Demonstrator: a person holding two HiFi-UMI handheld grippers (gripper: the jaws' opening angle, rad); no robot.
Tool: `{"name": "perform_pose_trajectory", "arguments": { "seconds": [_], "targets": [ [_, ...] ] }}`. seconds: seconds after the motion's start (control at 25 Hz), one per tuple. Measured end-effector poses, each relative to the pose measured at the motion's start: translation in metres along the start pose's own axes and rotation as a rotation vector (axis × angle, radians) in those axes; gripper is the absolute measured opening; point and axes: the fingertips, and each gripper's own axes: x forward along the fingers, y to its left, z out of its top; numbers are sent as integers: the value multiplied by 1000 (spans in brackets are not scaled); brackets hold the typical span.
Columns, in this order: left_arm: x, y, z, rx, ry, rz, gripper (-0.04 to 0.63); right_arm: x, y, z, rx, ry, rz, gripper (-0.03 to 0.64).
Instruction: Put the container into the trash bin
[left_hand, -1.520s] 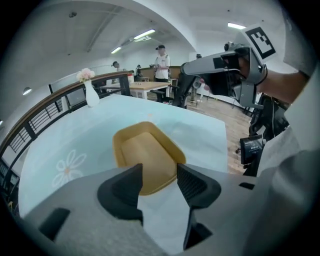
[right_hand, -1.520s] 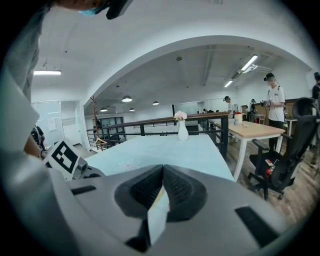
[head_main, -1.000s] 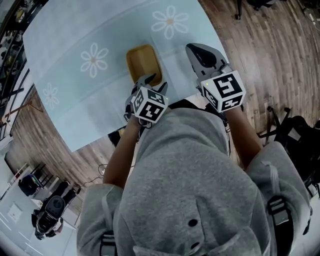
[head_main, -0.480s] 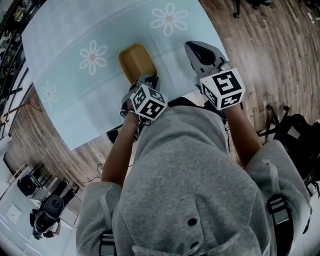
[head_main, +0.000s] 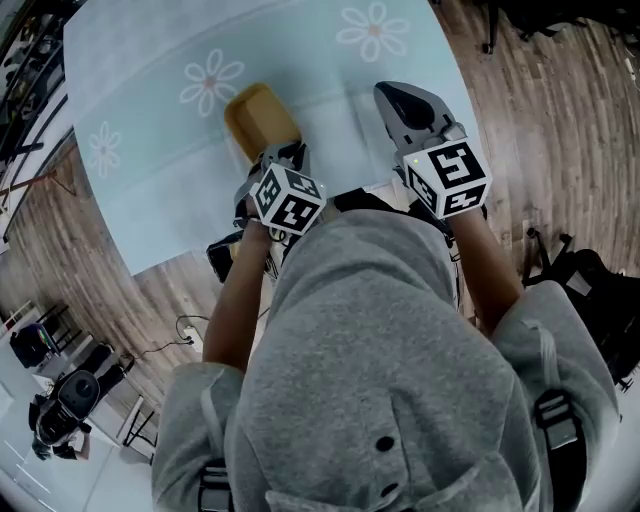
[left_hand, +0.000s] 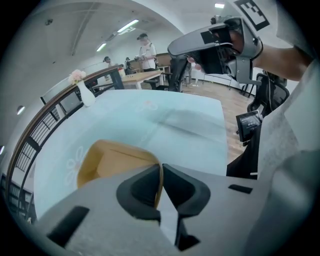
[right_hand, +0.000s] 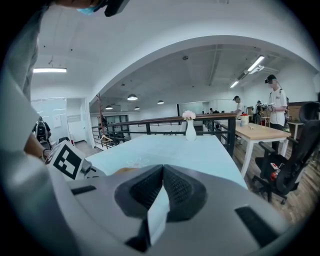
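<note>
Since a second ago the container (head_main: 256, 115) has slid across the table (head_main: 150, 190) toward the nearest printed daisy, drawn along by the left gripper (head_main: 283, 156), while the right gripper (head_main: 404, 100) has stayed out over the cloth to its right. In the head view the tan, shallow container lies on the pale blue cloth with the left gripper at its near edge. The left gripper view shows the container (left_hand: 112, 159) just ahead of the left gripper (left_hand: 161, 171), whose jaws are closing with its thin rim pinched between the pads; the right gripper (left_hand: 181, 46) hangs above the table's far side. In the right gripper view the right gripper (right_hand: 162, 172) has its pads pressed together on nothing, pointing along the table (right_hand: 175, 147) toward a white vase (right_hand: 190, 129).
</note>
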Motion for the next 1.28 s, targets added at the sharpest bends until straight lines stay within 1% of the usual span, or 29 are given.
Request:
{"name": "perform_pose_trajectory", "arguments": {
  "seconds": [0.12,0.32,0.52,0.76,0.88,1.08,1.2,1.28],
  "targets": [
    [-18,13,-26,-69,-2,42,34,7,27,2,-22,4,42,26],
    [-57,31,-87,-197,14,131,34,22,89,7,-69,15,151,26],
    [-106,47,-164,-318,29,214,34,36,169,7,-113,36,254,26],
    [-159,52,-256,-505,48,328,34,53,262,13,-187,45,410,26],
    [-180,52,-301,-599,53,372,34,65,306,9,-220,61,478,26],
    [-214,40,-387,-730,64,422,34,75,392,-9,-278,93,574,26],
    [-222,27,-427,-812,66,423,34,79,437,-16,-320,120,628,26],
    [-222,15,-446,-849,67,409,34,78,459,-20,-342,137,650,26]
  ]
}}
